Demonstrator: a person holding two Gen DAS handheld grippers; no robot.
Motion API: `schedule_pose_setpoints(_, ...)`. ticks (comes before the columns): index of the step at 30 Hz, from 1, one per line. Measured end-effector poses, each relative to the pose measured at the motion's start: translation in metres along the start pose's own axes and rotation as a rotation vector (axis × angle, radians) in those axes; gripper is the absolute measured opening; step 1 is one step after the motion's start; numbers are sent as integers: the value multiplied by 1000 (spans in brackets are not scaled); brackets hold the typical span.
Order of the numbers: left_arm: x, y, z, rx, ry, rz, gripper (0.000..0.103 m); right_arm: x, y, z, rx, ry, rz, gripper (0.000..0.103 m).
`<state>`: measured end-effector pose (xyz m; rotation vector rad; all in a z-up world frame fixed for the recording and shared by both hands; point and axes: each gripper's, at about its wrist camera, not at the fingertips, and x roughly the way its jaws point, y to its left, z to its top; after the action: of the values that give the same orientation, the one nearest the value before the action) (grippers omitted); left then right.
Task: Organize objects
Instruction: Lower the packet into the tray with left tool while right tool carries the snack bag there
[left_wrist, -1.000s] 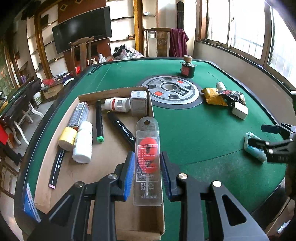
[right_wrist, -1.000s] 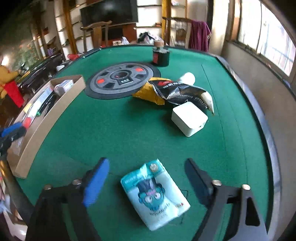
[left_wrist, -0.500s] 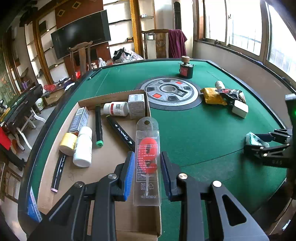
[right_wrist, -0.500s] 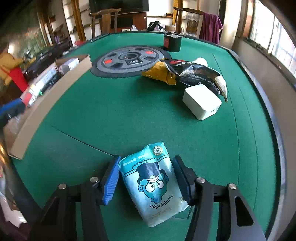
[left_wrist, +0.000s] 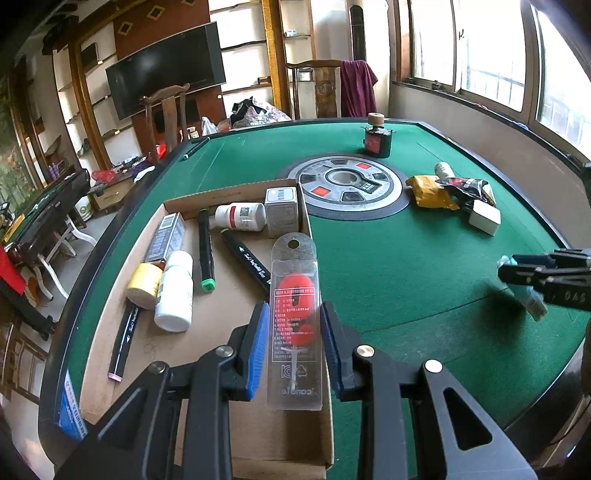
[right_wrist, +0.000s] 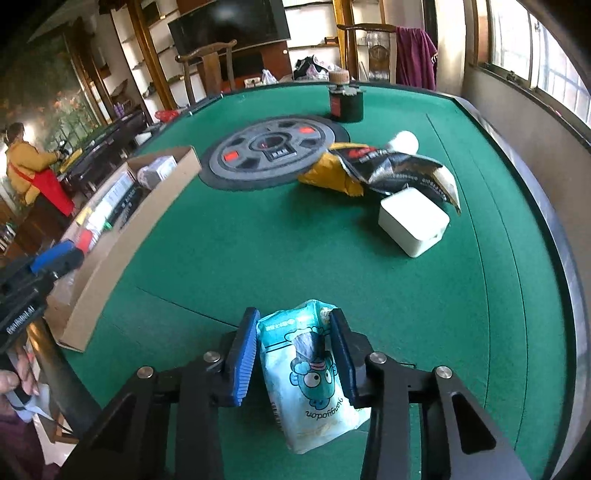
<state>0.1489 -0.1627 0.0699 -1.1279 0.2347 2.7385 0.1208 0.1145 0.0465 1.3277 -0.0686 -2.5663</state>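
My left gripper (left_wrist: 294, 310) is shut on a clear blister pack (left_wrist: 294, 280) with red round pieces inside, held over the near right corner of the cardboard box (left_wrist: 207, 332). In the right wrist view my right gripper (right_wrist: 293, 317) has its jaws closing on a light blue tissue pack (right_wrist: 314, 387) with a cartoon face. Both pads press its sides and the pack is squeezed narrow and tilted on the green felt. From the left wrist view the right gripper (left_wrist: 517, 267) shows at the right edge, with the tissue pack (left_wrist: 533, 302) under it.
The box holds two white bottles (left_wrist: 173, 291), markers (left_wrist: 205, 251), a yellow tape roll (left_wrist: 144, 280) and small cartons. On the felt lie a white box (right_wrist: 413, 221), crumpled snack bags (right_wrist: 388, 166), a dark jar (right_wrist: 345, 101) and a round centre panel (right_wrist: 273, 147). A person (right_wrist: 33, 173) stands far left.
The right jaws have come together from wide apart onto the tissue pack, which now looks pinched and tilted. The left gripper and its blister pack have stayed put.
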Motion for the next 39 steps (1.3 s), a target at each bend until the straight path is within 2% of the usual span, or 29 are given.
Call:
schedule_pose_setpoints(3, 0, 3, -1, -11, -1, -2, 27, -8, 5, 6, 6, -19, 23, 35)
schedule_pose_setpoints(4, -1, 5, -1, -16, -2, -4, 27, -10, 8, 9, 4, -18, 27, 12)
schedule_pose_setpoints(5, -2, 7, -1, -21, -4, -4, 27, -12, 11, 11, 3, -23, 30, 8)
schedule_pose_setpoints(10, -7, 27, -5, -74, -12, -6, 27, -18, 35, 27, -47, -58, 35, 8)
schedule_pose_setpoints(12, -10, 35, -7, -90, -13, -2, 27, -15, 32, 32, -37, -62, -4, 12)
schedule_pose_setpoints(13, -11, 39, -9, -99, -13, -3, 27, -10, 30, 32, -48, -47, -48, 33)
schedule_pose_setpoints(14, -12, 42, -11, -106, -11, -6, 27, -6, 27, 31, -56, -41, -77, 69)
schedule_pose_setpoints(16, -12, 49, -14, -120, -5, -14, 27, -5, 21, 24, -72, -50, -98, 92)
schedule_pose_setpoints(20, -8, 59, -18, -144, 7, -31, 27, 11, 16, 7, -130, 43, -69, 93)
schedule_pose_setpoints(24, -9, 65, -20, -155, 9, -21, 27, 30, 14, -3, -169, 83, -106, 93)
schedule_pose_setpoints(25, -10, 66, -21, -157, 9, -18, 27, 32, 14, -5, -164, 88, -98, 91)
schedule_pose_setpoints(28, -11, 72, -23, -168, 12, -5, 28, 36, 16, -7, -165, 113, -84, 54)
schedule_pose_setpoints(32, -13, 87, -28, -207, 14, 3, 28, 32, 18, -8, -127, 118, -9, 49)
schedule_pose_setpoints(39, -24, 107, -37, -241, 5, 32, 28, 27, 24, 3, -39, 83, 108, 49)
